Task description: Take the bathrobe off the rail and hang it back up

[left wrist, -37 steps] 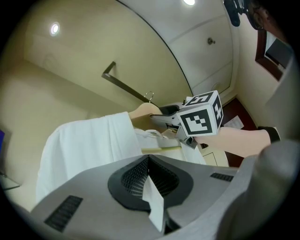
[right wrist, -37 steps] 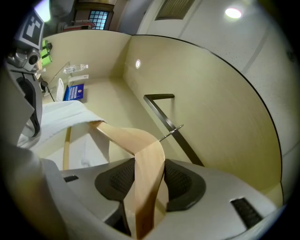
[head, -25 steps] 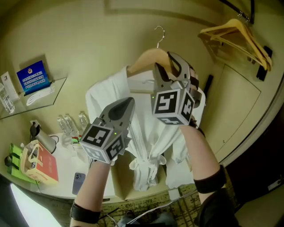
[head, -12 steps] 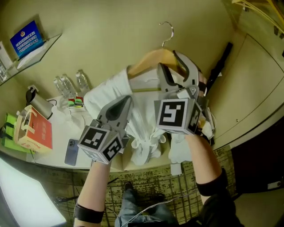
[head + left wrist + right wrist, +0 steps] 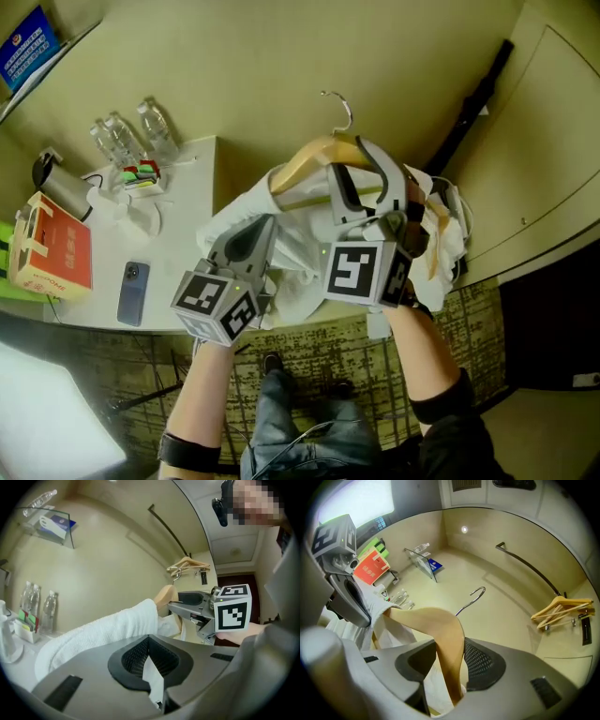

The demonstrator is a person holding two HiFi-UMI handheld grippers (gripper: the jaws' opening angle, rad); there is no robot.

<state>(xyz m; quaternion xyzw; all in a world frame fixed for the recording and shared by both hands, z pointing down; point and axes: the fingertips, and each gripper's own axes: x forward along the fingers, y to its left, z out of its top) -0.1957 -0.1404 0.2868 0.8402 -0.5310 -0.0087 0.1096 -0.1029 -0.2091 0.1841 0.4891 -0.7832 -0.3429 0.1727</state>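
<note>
The wooden hanger with its metal hook is off the rail and carries the white bathrobe. My right gripper is shut on the hanger's right arm; in the right gripper view the pale wood runs between the jaws of the right gripper. Lower left, my left gripper is shut on a fold of the robe. The left gripper view shows white cloth pinched in the left gripper, with the robe's sleeve beyond it.
A white table at the left holds water bottles, a phone, a red box and a kettle. The wall rail carries spare wooden hangers. Patterned carpet lies below.
Both grippers have come down together with the hanger and the robe, well below the rail. The robe now bunches lower, next to the table's edge. Both grips are unchanged.
</note>
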